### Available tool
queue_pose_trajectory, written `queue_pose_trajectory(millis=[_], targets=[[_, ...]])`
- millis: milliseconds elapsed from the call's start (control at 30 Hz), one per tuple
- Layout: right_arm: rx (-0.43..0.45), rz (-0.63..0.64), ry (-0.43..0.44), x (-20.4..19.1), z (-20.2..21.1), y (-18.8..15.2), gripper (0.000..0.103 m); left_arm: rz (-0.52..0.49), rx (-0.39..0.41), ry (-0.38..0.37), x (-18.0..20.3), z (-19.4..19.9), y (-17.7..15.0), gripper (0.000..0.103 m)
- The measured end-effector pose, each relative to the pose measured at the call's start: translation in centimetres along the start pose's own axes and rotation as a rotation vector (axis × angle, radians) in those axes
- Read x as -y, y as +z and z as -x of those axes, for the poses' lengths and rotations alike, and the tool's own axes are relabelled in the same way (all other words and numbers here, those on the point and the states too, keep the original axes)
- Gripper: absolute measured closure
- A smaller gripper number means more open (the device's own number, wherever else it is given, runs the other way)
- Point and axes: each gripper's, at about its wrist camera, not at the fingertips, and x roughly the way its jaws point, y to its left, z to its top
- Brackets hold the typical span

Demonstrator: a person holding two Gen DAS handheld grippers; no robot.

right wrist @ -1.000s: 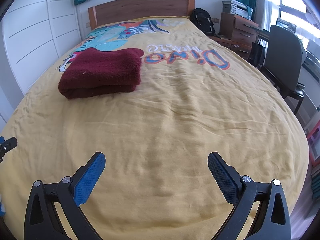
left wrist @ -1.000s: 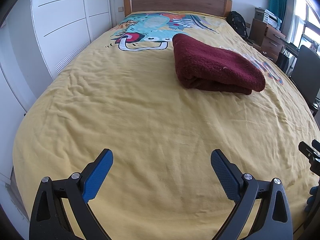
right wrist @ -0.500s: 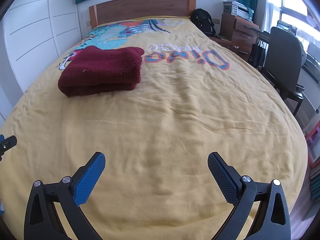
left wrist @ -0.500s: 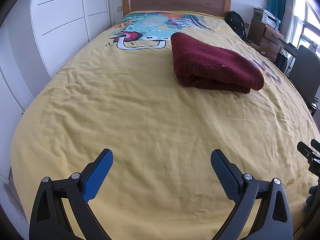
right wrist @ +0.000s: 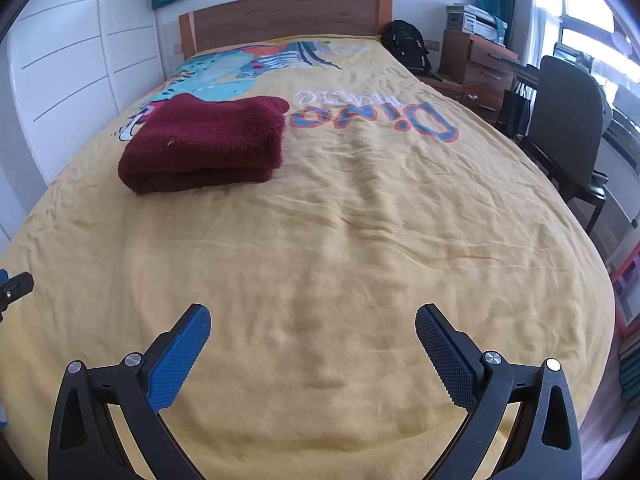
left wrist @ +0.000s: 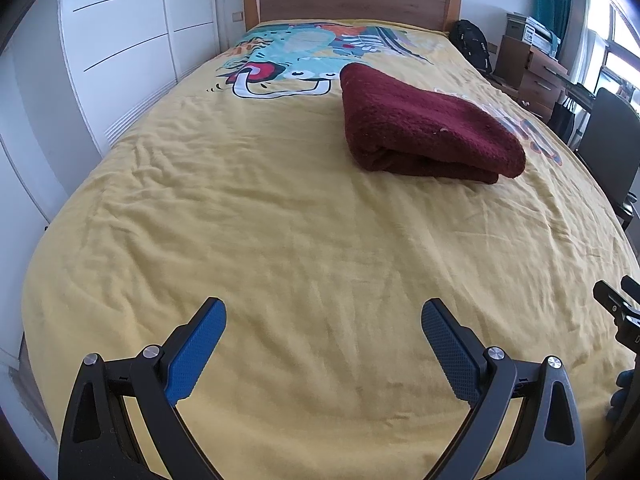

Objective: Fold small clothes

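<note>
A dark red fleece garment (left wrist: 424, 128) lies folded in a thick rectangle on the yellow bedspread (left wrist: 260, 220), past the middle of the bed. It also shows in the right wrist view (right wrist: 208, 140), at the left. My left gripper (left wrist: 323, 312) is open and empty, low over the near part of the bed, well short of the garment. My right gripper (right wrist: 313, 318) is open and empty too, beside the left one. Part of the right gripper shows at the right edge of the left wrist view (left wrist: 618, 304).
White wardrobe doors (left wrist: 120, 52) run along the left side of the bed. A wooden headboard (left wrist: 352, 0) stands at the far end. On the right are a black backpack (right wrist: 408, 46), a wooden drawer unit (right wrist: 484, 68) and a dark chair (right wrist: 568, 120).
Both grippers have drawn back a little toward the foot of the bed and tilted slightly, so the folded garment sits a bit farther away. Both stay open and empty.
</note>
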Motion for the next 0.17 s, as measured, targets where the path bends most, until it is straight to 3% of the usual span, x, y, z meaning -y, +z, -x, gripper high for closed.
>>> queue_pose_trajectory(millis=[167], targets=[[0.0,-0.001,0.0,0.02,0.0,-0.01,0.001,0.006,-0.007,0.004,-0.48,-0.02,-0.01,0.006]])
